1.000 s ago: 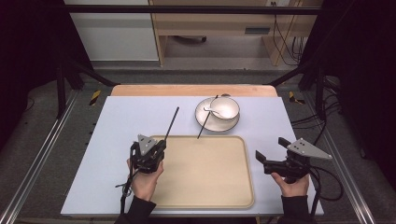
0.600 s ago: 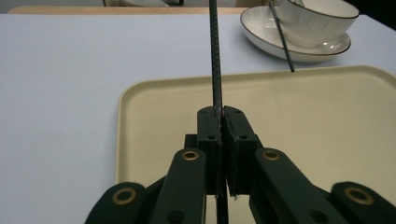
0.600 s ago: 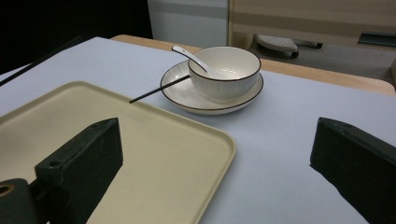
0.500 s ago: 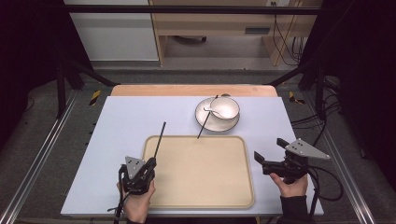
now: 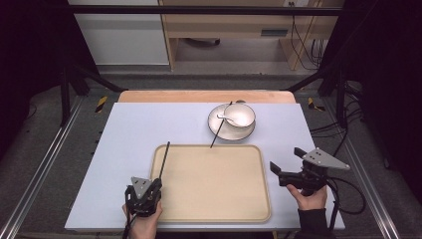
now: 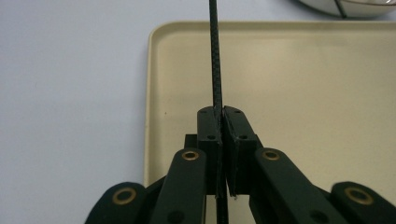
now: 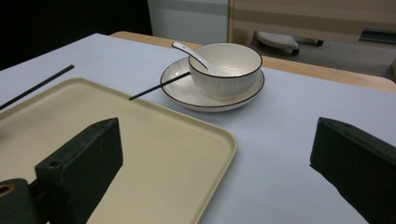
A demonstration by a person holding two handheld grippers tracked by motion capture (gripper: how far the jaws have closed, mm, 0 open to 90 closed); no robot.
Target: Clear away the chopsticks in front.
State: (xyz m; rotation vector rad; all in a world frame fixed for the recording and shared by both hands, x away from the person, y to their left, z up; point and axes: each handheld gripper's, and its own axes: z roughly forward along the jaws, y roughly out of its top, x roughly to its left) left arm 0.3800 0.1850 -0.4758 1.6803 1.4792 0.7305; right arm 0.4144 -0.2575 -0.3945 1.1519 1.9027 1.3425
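Chopstick (image 6: 215, 56) number one, thin and black, is pinched between the closed jaws of the left gripper (image 5: 149, 187), which sits at the near left corner of the beige tray (image 5: 214, 211). In the left gripper view the stick runs straight out from the jaws over the tray's left part; from above, its far tip reaches just past the tray's far left corner, and a hand (image 5: 144, 223) holds the tool from below.

Over on the right, the right gripper (image 5: 276, 172) hangs just beside the tray's right edge with its jaws spread wide and nothing between them, a hand (image 5: 307, 196) wrapped around its grip. Its own view looks across the tray's corner toward the dishes.

Beyond the tray's far edge stands a white bowl (image 7: 227, 65) on a dark-rimmed plate (image 7: 187, 95), with a white spoon (image 7: 191, 52) leaning in the bowl. A second chopstick (image 5: 219, 127) rests across the plate's left rim, its near tip touching the tray's far edge. All sits on a pale table (image 5: 134, 129).
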